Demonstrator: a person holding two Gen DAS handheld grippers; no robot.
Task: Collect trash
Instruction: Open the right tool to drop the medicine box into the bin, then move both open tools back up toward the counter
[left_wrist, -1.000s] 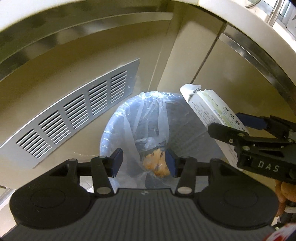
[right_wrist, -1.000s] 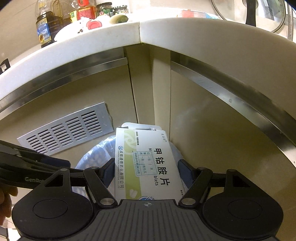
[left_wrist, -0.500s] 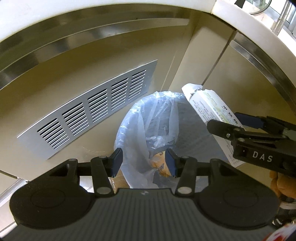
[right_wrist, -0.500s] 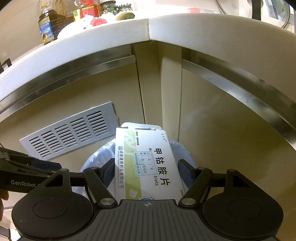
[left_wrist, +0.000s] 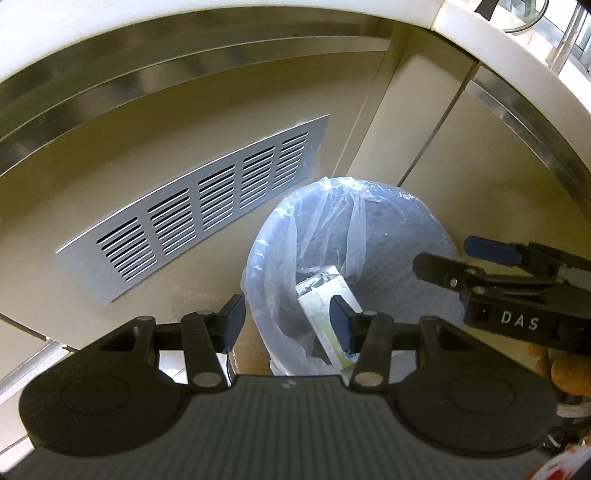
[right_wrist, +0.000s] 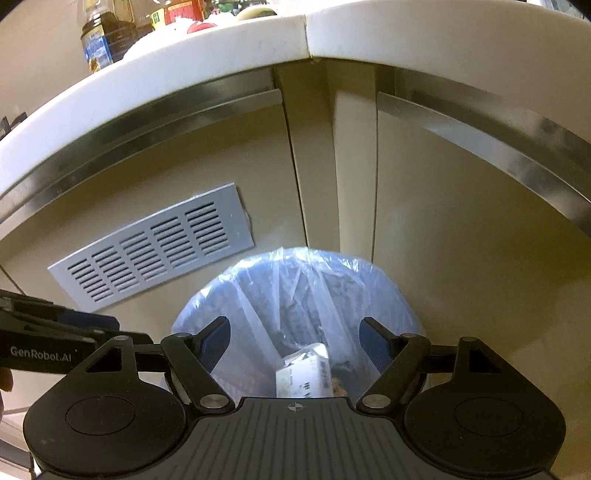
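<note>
A round bin lined with a pale blue plastic bag (left_wrist: 417, 236) (right_wrist: 384, 295) stands on the floor in the corner of the cabinets. A white and green medicine box (left_wrist: 325, 302) (right_wrist: 306, 373) lies inside it on other rubbish. My right gripper (right_wrist: 295, 336) hangs over the bin; its jaws are opening and nothing is between them. It also shows at the right of the left wrist view (left_wrist: 447, 258). My left gripper (left_wrist: 288, 321) hovers above the bin's near rim, jaws apart and empty. In the right wrist view it (right_wrist: 92, 325) reaches in from the left.
A grey vent grille (left_wrist: 207, 206) (right_wrist: 155, 254) sits in the beige cabinet panel left of the bin. A white countertop (right_wrist: 221, 48) runs above, with bottles (right_wrist: 99, 40) on it. Steel trim (right_wrist: 498, 133) lines the cabinet tops. A hand (left_wrist: 554, 369) grips the right tool.
The medicine box has left the right gripper and dropped into the bin. The right jaws have spread wider. The left gripper has drifted so the bin sits further right in its view.
</note>
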